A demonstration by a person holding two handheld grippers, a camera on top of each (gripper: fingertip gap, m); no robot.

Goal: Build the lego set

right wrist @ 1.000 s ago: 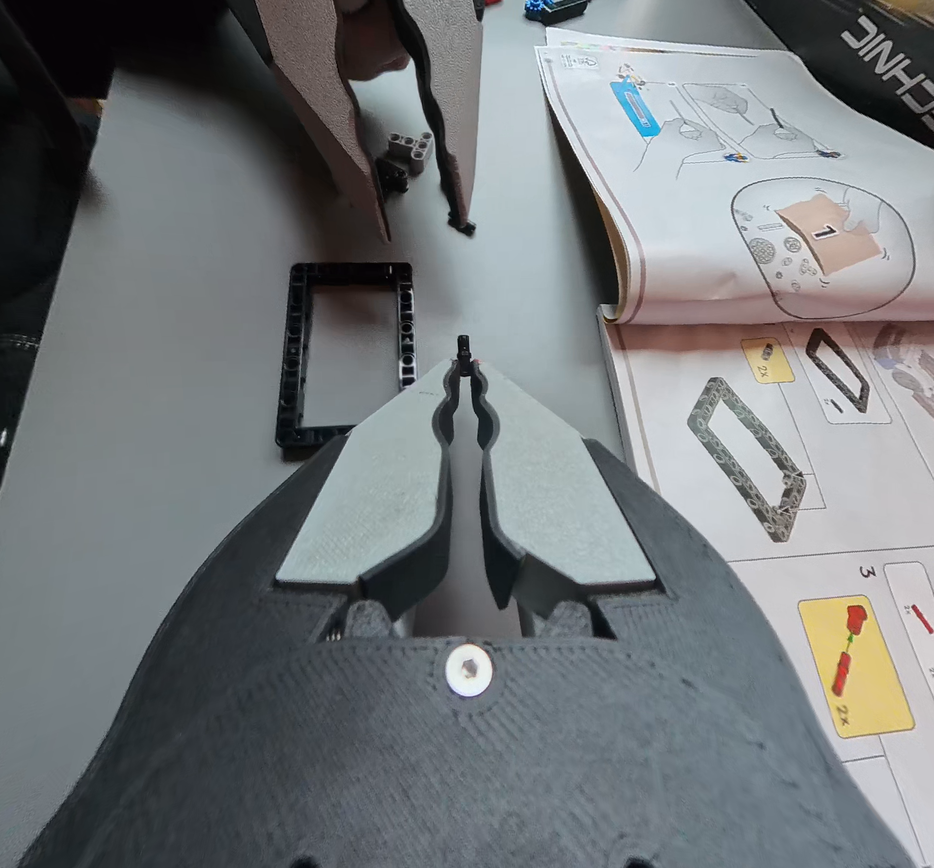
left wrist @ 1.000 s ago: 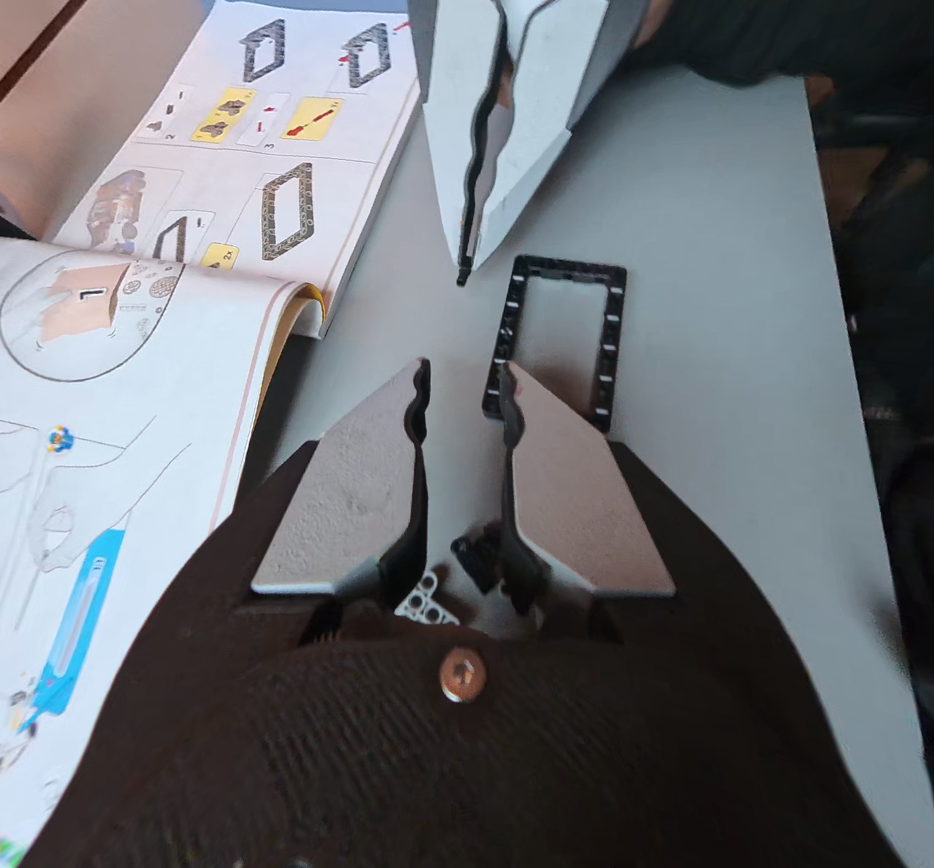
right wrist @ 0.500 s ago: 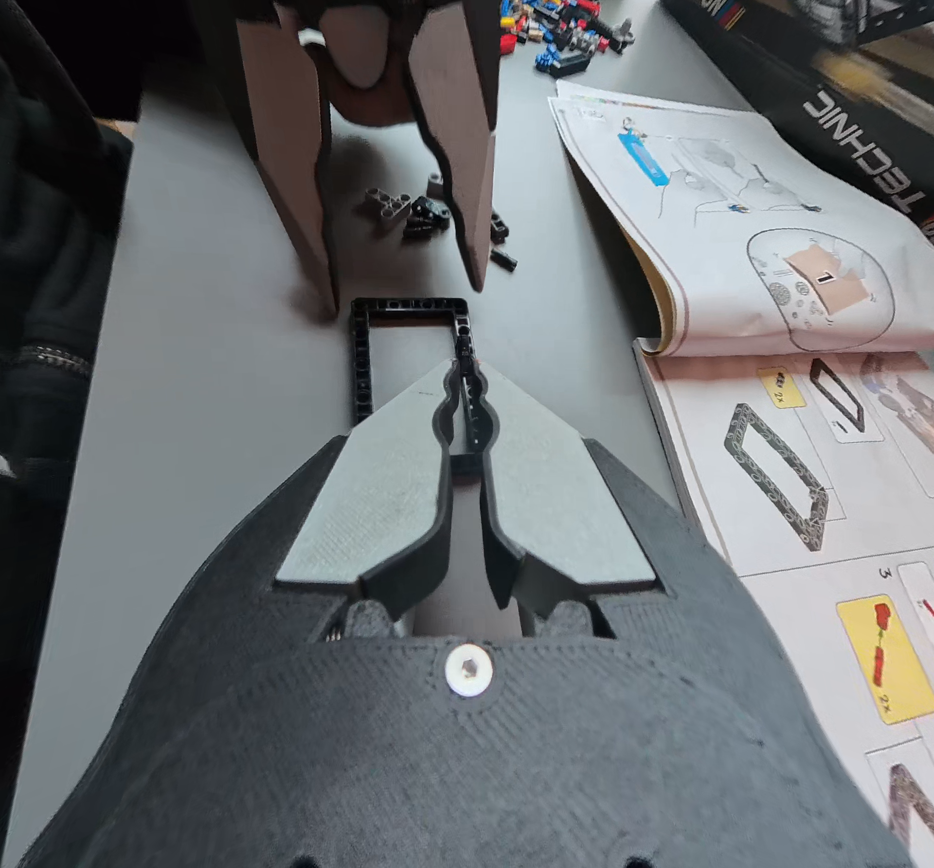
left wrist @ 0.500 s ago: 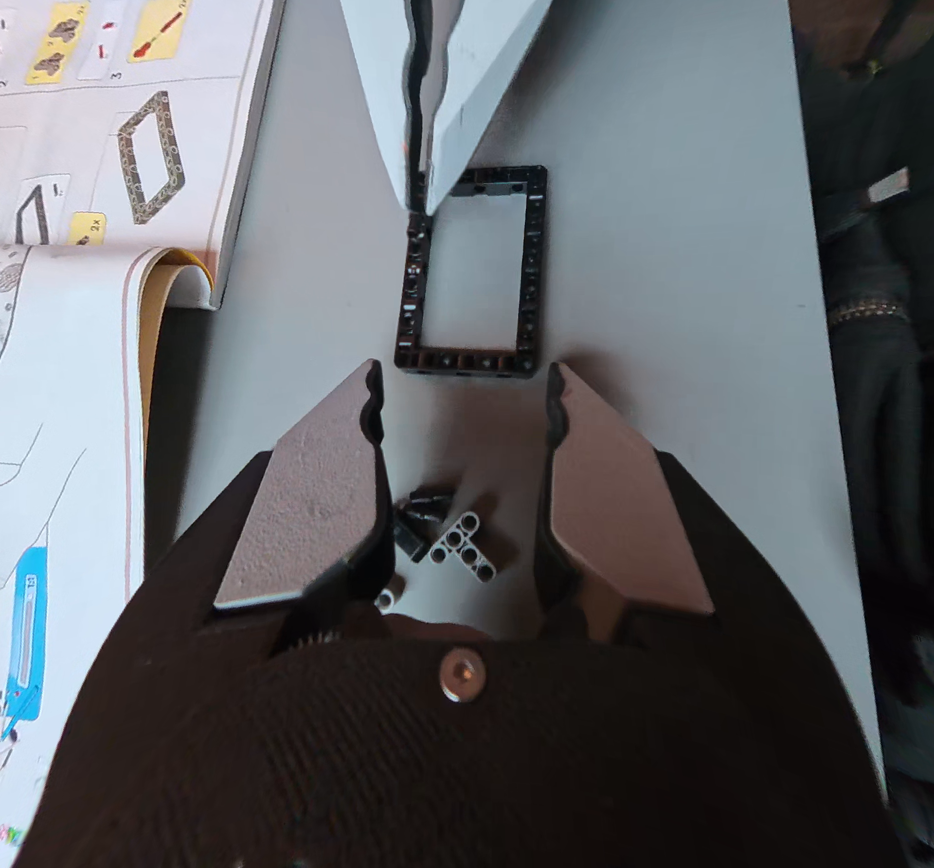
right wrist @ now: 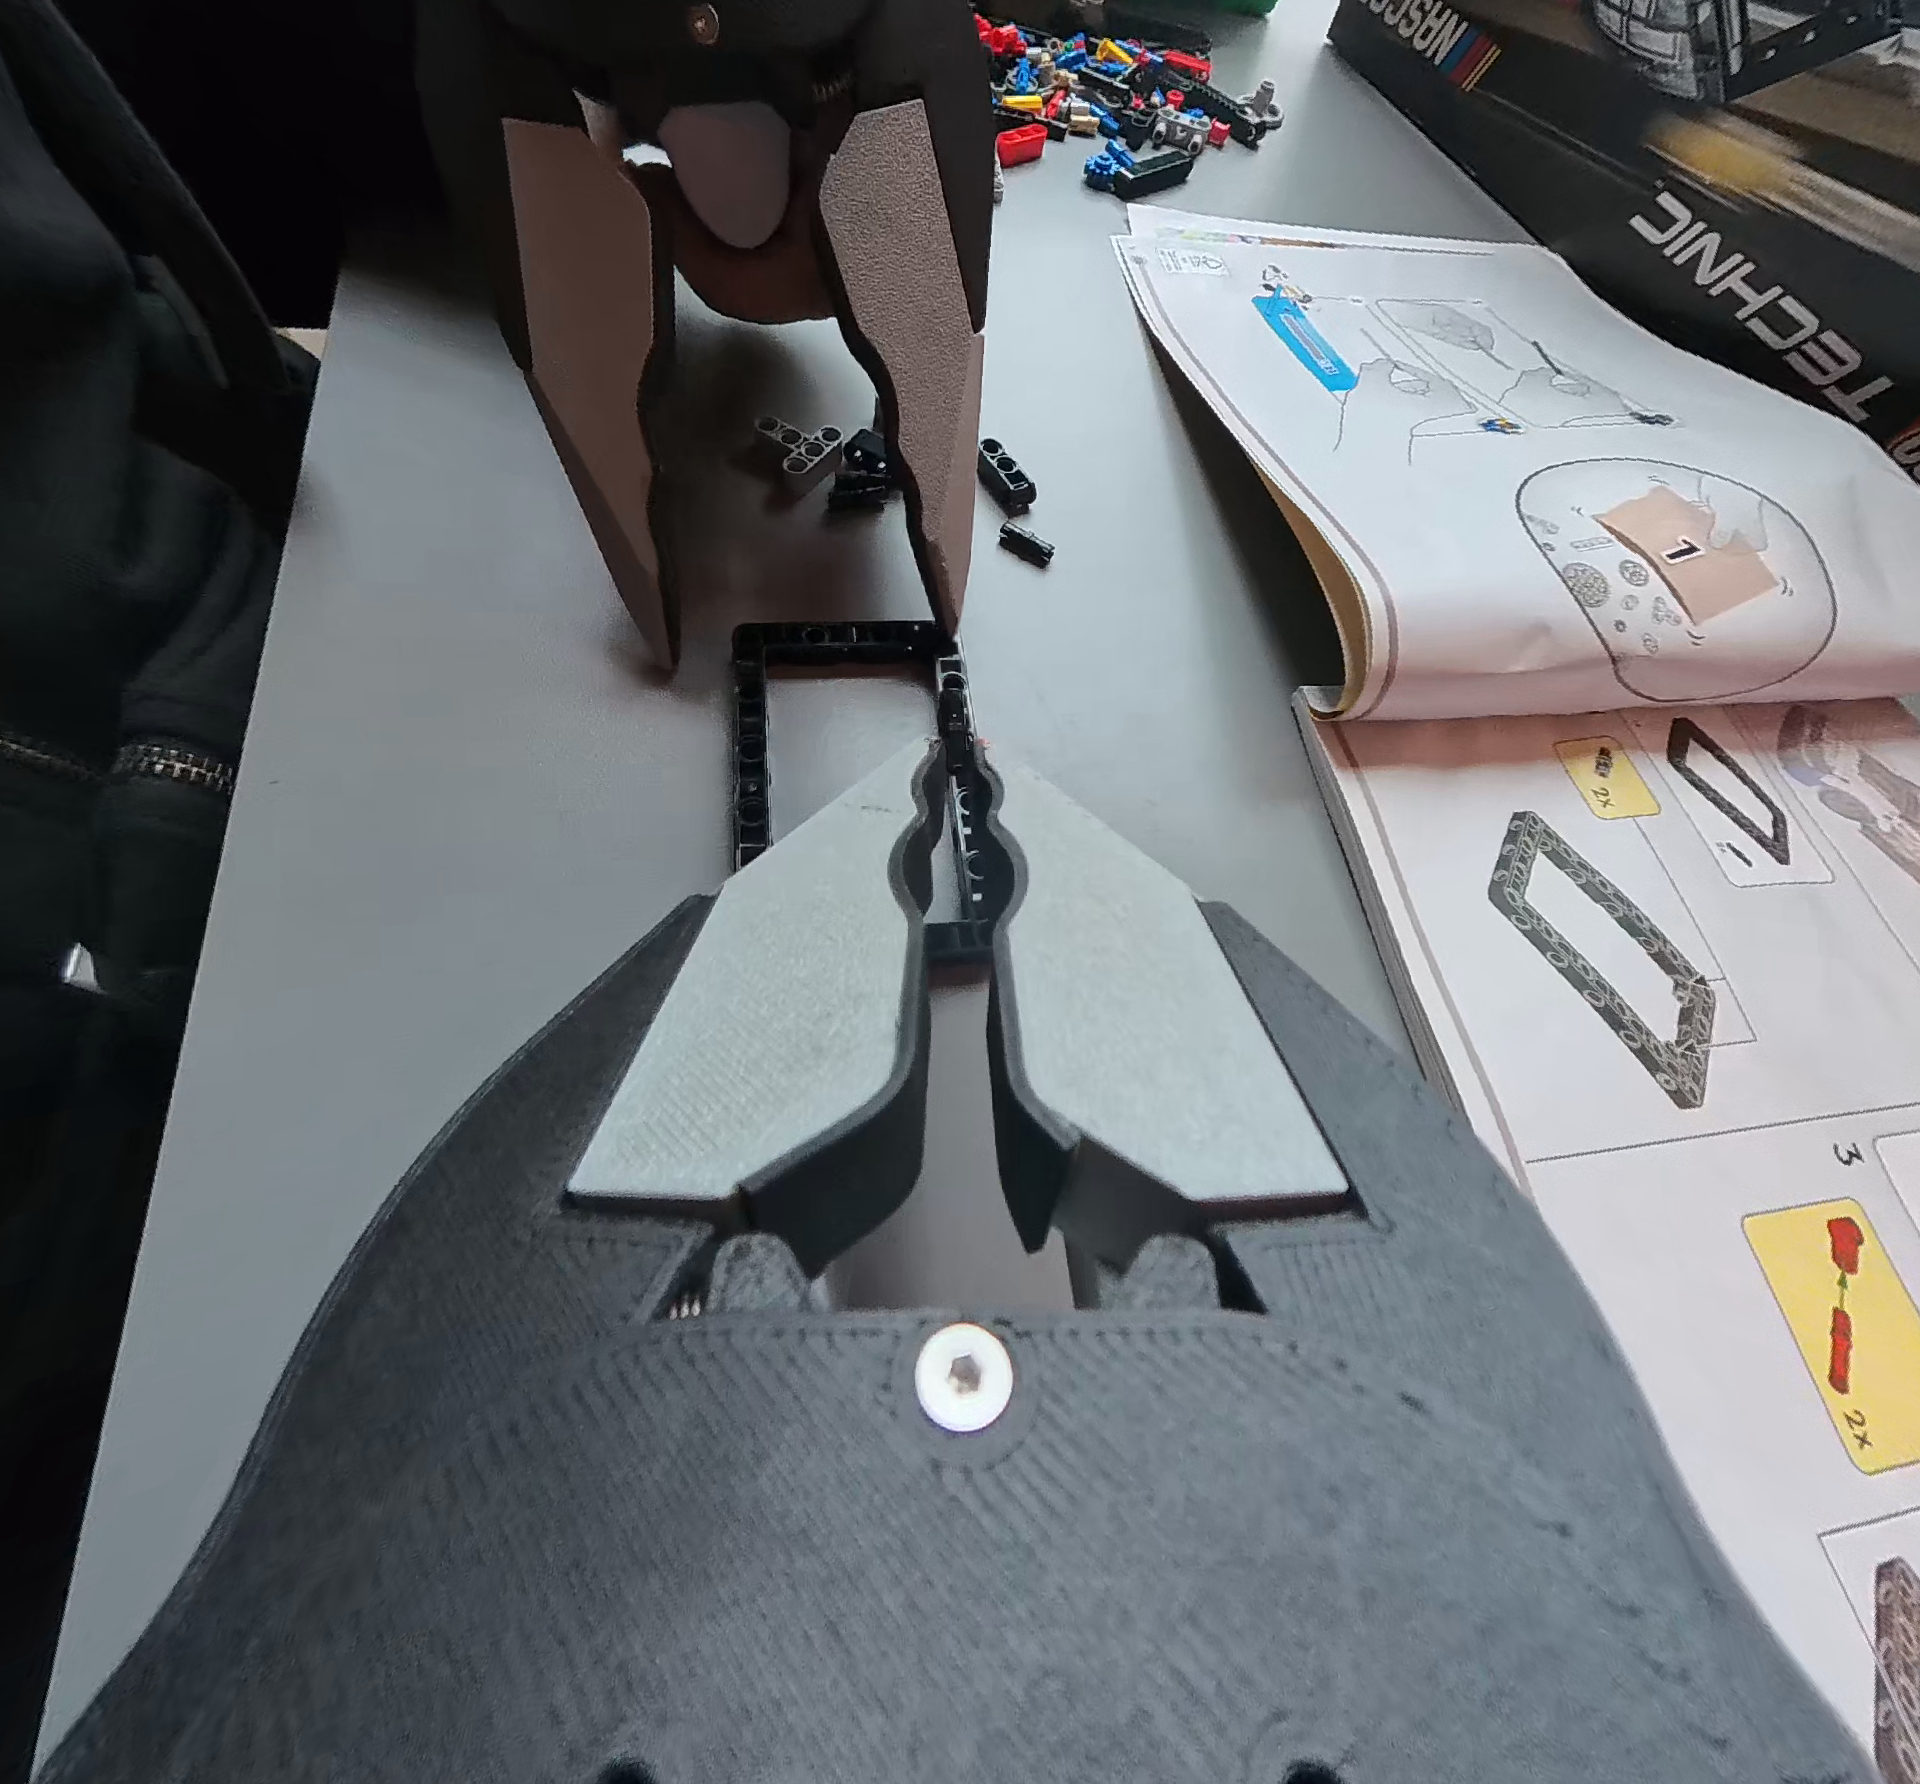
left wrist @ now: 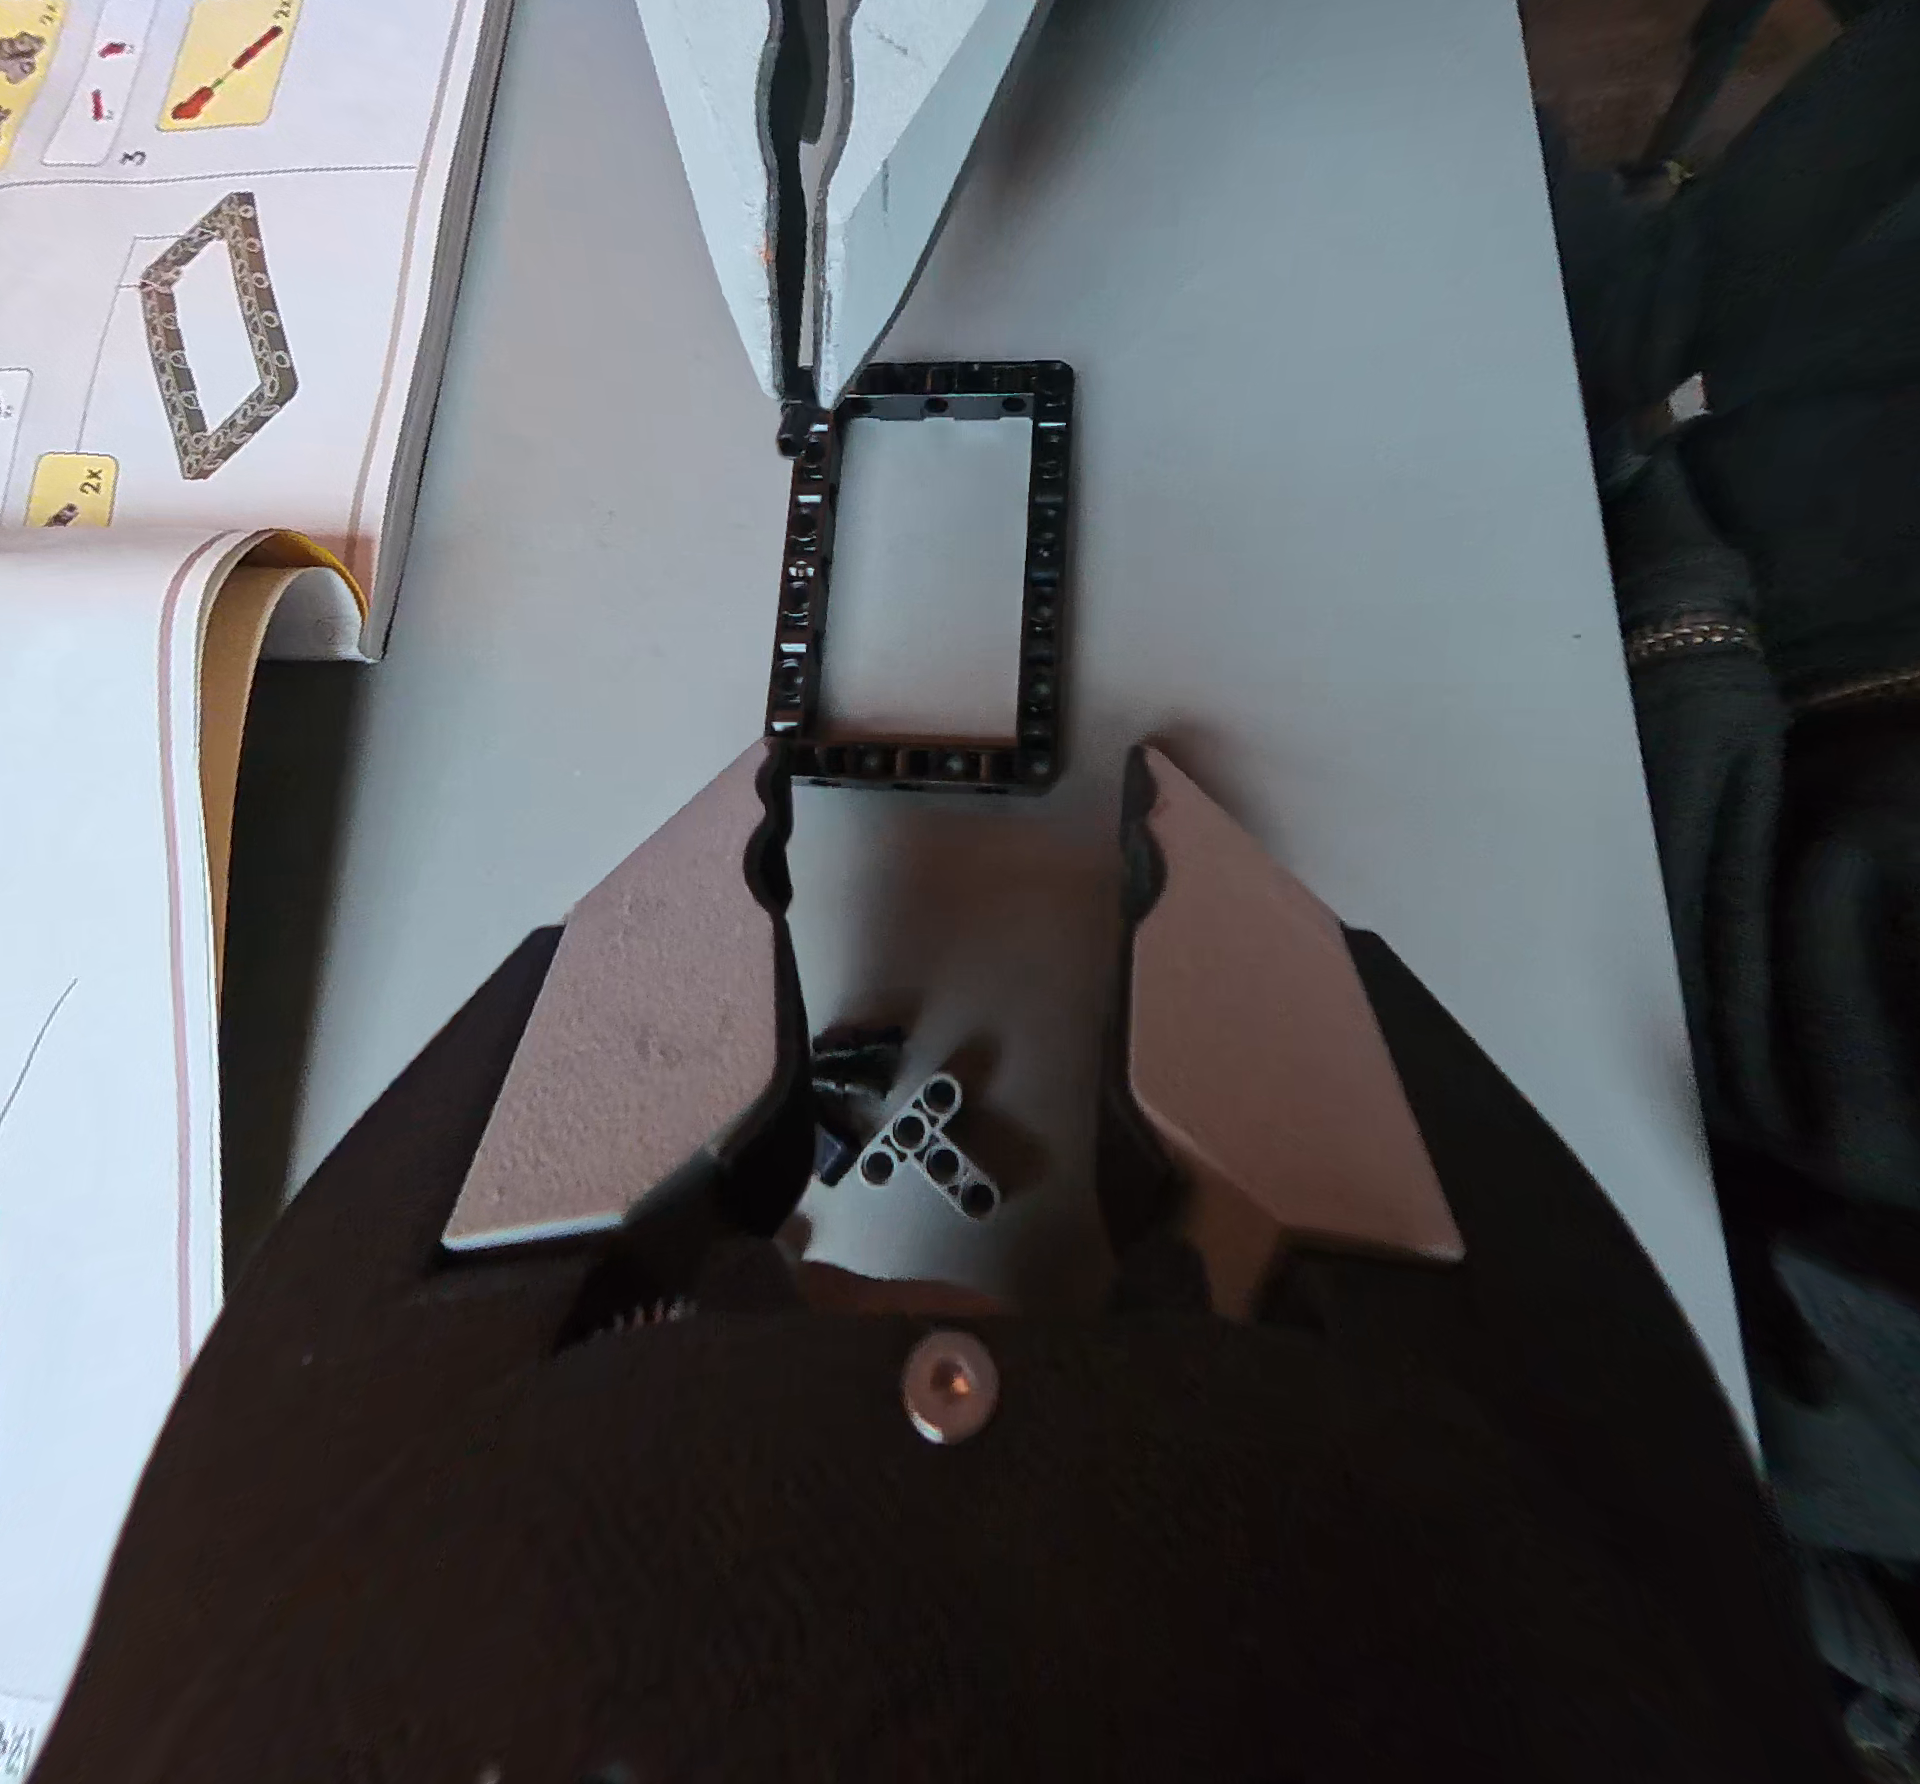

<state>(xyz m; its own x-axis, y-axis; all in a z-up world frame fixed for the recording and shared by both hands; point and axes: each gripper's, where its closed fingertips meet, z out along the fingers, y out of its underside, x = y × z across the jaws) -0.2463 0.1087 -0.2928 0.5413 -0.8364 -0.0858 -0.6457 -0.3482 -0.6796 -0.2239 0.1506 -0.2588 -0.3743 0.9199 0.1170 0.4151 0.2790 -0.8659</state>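
Lying flat on the grey surface (left wrist: 1299, 384), the stiff, light black rectangular frame (left wrist: 1044, 581) likely skids unless braced at its short end, where the wide-open, empty left tongs (left wrist: 951, 766) wait while the closed right tongs (right wrist: 954, 747) pinch a small black pin (left wrist: 793, 425) at its corner.

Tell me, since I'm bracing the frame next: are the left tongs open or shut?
Open: the left tongs show a wide gap straddling the black frame's near end.

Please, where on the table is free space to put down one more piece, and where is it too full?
Bare grey table lies left of the black frame, toward the table edge. A narrower bare strip runs between the frame and the instruction booklet. It is crowded at the small parts between the left gripper's fingers and at the loose pile beyond.
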